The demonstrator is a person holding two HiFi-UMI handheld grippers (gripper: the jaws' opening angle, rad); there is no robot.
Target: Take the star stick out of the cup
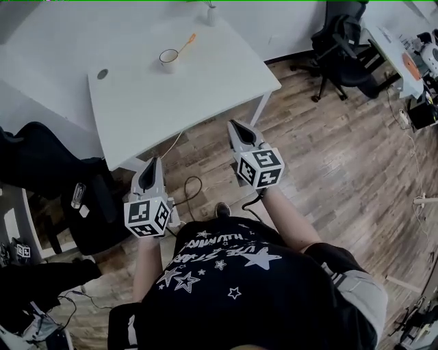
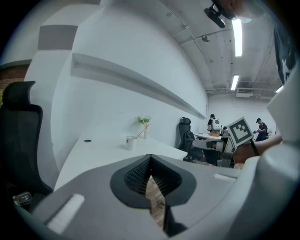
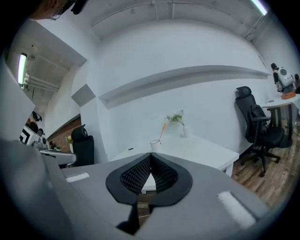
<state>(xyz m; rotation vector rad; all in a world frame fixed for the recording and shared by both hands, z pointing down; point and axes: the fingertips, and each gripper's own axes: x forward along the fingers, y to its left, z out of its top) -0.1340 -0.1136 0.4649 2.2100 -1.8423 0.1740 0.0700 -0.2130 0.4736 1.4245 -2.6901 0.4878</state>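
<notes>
A white cup stands on the far part of the white table, with an orange star stick leaning out of it to the right. Both grippers hover over the floor short of the table's near edge, far from the cup. My left gripper is shut and empty, and so is my right gripper. In the left gripper view the cup and stick lie well beyond the closed jaws. In the right gripper view the cup and stick sit just above the closed jaws.
A small vase with flowers stands behind the cup by the wall. A round cable hole marks the table's left side. A black office chair is at the right, another black chair at the left. Cables lie on the wood floor.
</notes>
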